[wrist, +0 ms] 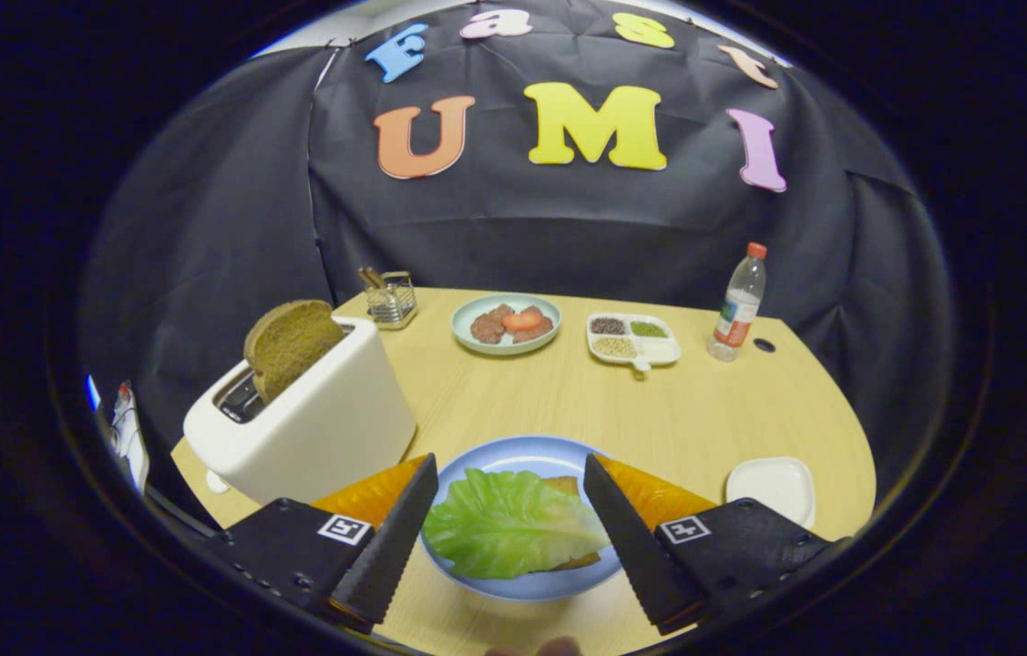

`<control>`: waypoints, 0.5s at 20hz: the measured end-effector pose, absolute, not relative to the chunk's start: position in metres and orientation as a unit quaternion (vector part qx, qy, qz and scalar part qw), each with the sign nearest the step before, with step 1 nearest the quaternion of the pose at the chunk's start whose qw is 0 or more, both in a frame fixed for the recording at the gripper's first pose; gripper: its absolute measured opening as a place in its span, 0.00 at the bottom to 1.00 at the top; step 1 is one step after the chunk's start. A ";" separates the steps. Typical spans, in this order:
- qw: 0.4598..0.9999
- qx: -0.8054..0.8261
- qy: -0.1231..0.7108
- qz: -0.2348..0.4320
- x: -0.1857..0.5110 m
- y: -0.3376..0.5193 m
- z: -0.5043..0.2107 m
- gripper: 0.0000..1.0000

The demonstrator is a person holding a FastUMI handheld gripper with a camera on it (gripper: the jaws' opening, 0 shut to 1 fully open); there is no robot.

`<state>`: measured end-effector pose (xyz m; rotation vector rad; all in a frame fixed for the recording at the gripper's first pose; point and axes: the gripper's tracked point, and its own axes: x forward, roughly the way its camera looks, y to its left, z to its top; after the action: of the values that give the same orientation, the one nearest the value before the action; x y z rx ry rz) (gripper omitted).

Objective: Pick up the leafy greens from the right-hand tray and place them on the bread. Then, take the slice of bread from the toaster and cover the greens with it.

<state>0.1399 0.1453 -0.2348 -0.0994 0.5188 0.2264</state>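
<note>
The leafy greens (508,522) are covering most of the bread (568,486) on the blue plate (513,453). The toaster (313,419) is hiding the brown slice's (291,341) bottom half.

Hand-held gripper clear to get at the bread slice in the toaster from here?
Probably yes. The hand-held gripper is open and empty over the lettuce on the blue plate. The bread slice stands well out of the toaster slot, with nothing around its exposed top.

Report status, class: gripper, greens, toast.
Gripper open, above the plate. Greens lie on the bread. Toast in toaster, nothing in the way.
</note>
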 end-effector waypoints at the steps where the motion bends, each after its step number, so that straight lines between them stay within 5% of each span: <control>1: 0.962 -0.050 0.245 0.109 0.135 0.149 -0.221 0.99; 10: 0.969 0.011 0.217 0.120 0.100 0.253 -0.150 0.96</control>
<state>0.1004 0.2534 -0.1504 0.0224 0.4394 0.2428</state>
